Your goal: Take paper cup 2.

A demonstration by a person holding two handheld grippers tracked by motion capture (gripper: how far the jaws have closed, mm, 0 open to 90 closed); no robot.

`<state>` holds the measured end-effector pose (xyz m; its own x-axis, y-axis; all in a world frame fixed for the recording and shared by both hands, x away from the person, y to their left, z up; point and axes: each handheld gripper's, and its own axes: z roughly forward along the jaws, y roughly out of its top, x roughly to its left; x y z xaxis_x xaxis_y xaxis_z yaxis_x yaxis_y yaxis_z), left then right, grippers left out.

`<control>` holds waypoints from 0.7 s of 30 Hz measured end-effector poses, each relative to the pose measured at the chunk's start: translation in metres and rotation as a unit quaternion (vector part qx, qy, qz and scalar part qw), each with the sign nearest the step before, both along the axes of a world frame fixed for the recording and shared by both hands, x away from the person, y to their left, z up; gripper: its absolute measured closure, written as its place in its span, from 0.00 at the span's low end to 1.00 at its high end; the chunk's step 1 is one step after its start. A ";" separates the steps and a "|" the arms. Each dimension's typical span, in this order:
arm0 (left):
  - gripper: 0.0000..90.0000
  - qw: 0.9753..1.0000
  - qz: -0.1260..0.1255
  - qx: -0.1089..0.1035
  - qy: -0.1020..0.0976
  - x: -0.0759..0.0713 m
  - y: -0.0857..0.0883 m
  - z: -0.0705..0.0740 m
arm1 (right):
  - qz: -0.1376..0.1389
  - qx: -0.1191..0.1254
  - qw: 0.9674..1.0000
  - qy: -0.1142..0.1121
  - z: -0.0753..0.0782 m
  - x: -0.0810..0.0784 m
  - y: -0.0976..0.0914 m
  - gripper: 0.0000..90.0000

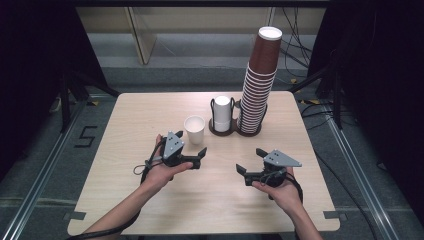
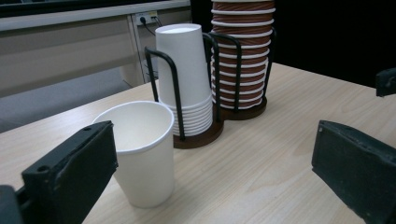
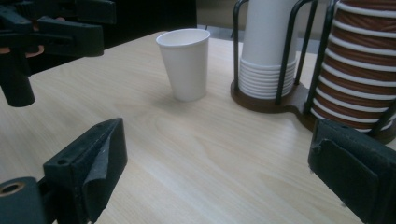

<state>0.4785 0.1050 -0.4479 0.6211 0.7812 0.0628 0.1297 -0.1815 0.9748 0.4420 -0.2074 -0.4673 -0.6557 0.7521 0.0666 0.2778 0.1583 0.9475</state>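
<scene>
White cup (image 1: 194,129) stands just beyond the open left tongs (image 1: 192,150).

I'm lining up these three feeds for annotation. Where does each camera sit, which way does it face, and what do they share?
High view: above the person's side, facing forward and down on the table; forearms, left gripper, right gripper.
Left gripper view: on the left gripper, facing the white cup and cup holder; its open jaws.
Right gripper view: on the right gripper, facing the same cup; its open jaws, the other gripper far off.
Shared: cup, holder, brown stack.
</scene>
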 end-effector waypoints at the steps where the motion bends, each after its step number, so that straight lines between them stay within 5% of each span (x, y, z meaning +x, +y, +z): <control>1: 0.00 1.000 -0.001 -0.001 0.000 0.000 -0.001 0.001 | -0.001 -0.001 1.000 0.001 0.001 0.000 -0.002 0.06; 5: 0.00 1.000 0.000 -0.003 -0.009 -0.001 -0.001 0.005 | -0.010 -0.001 1.000 -0.004 0.006 0.001 -0.005 0.06; 6: 0.00 1.000 -0.001 -0.003 -0.013 -0.002 -0.002 0.007 | -0.020 0.009 1.000 0.018 0.008 -0.002 -0.004 0.06; 7: 0.00 1.000 -0.002 -0.003 -0.015 -0.002 -0.003 0.008 | -0.019 0.006 1.000 -0.013 0.011 0.002 -0.007 0.06; 16: 0.00 0.998 -0.038 -0.014 -0.045 0.003 -0.033 0.029 | -0.049 0.036 0.998 -0.026 0.044 0.014 -0.017 0.06; 21: 0.00 0.997 -0.061 -0.015 -0.054 0.017 -0.054 0.043 | -0.076 0.047 0.994 -0.057 0.075 0.027 -0.029 0.06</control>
<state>0.4951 0.0513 -0.4052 0.7026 0.7025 0.1130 0.0015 -0.1602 0.9871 0.4690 -0.2361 -0.3922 -0.5430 0.8366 0.0722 0.1810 0.0326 0.9829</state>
